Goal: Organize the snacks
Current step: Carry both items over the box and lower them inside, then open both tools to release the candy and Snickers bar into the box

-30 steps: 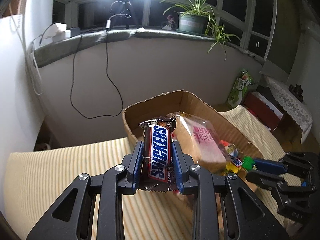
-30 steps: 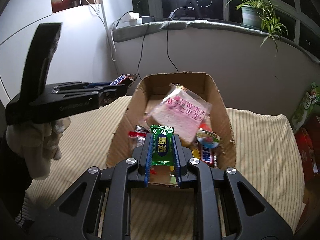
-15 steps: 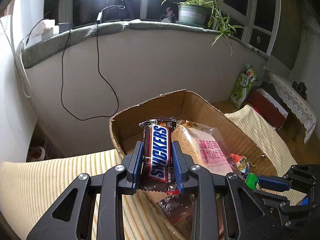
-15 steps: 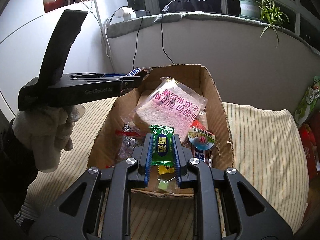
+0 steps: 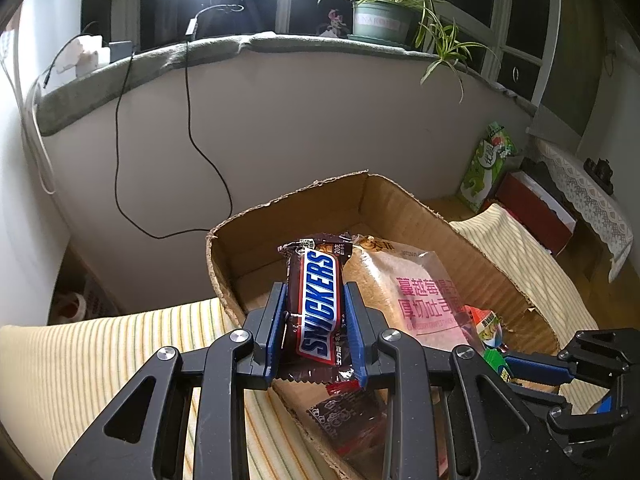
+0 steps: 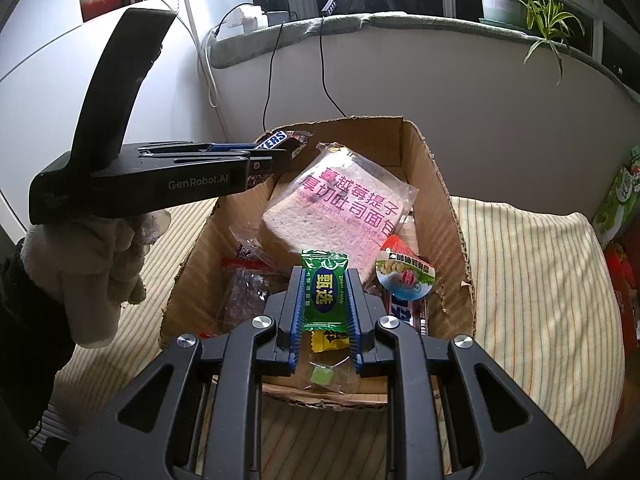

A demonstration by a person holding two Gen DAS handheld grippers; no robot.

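My left gripper [image 5: 315, 298] is shut on a brown Snickers bar [image 5: 318, 304] and holds it above the left rim of an open cardboard box [image 5: 408, 208]. It also shows in the right wrist view [image 6: 276, 156], over the box's left wall. My right gripper [image 6: 324, 288] is shut on a green candy packet [image 6: 325, 294] above the box's near end; it shows at the lower right of the left wrist view [image 5: 516, 364]. In the box [image 6: 440, 200] lie a bagged toast slice [image 6: 340, 208], a dark brownie packet [image 6: 240, 300] and other snacks.
The box sits on a yellow striped cloth [image 6: 532, 272]. A grey wall with a dangling black cable [image 5: 192, 120] stands behind. A window ledge holds a potted plant [image 5: 380, 20]. A green bag [image 5: 488, 164] and a red box [image 5: 536, 212] stand at the right.
Both grippers have moved forward and lower over the box, each keeping its snack. The left gripper now reaches further over the box's left rim.
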